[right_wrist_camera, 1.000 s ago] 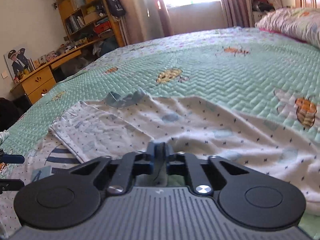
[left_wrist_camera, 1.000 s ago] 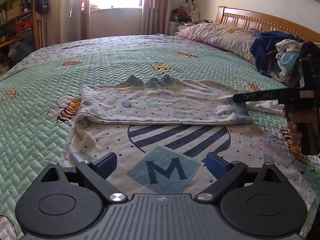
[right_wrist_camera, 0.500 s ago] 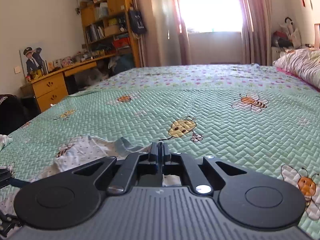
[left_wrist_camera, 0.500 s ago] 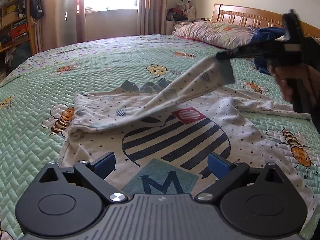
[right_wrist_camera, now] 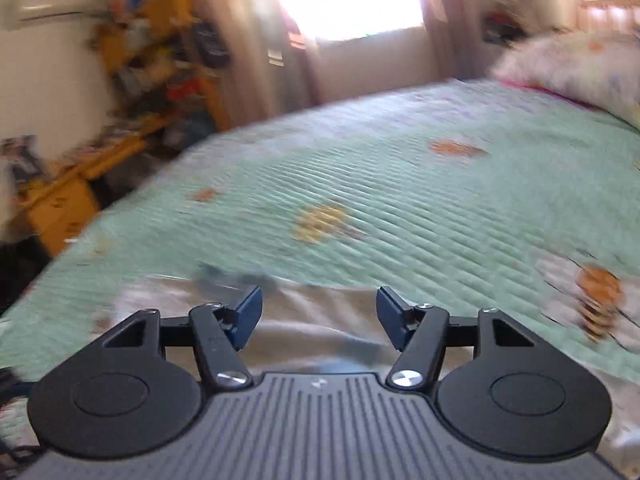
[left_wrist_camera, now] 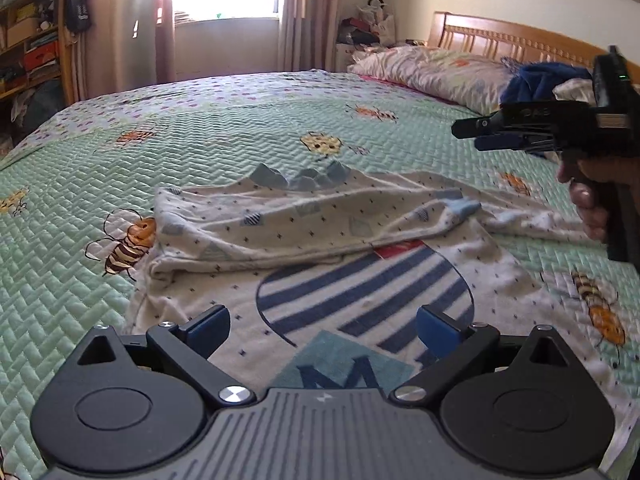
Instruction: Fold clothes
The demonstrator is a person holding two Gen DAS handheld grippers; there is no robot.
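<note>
At nine o'clock in the left wrist view, a quilted mint-green bedspread with a chevron stitch and printed bees covers the bed. On it lies the soft white shirt, speckled with tiny dark marks, a navy-striped oval and an "M" patch on its front; one sleeve is folded across the chest, its pale blue cuff lying toward three o'clock. The left gripper hangs over the hem at six o'clock, blue pads spread wide and holding nothing. At two o'clock the right gripper is seen side-on above the shirt, gripped by a hand. The right wrist view is motion-blurred, yet it alone shows that gripper's fingers parted and empty, pale cloth, probably the shirt, beneath them.
</note>
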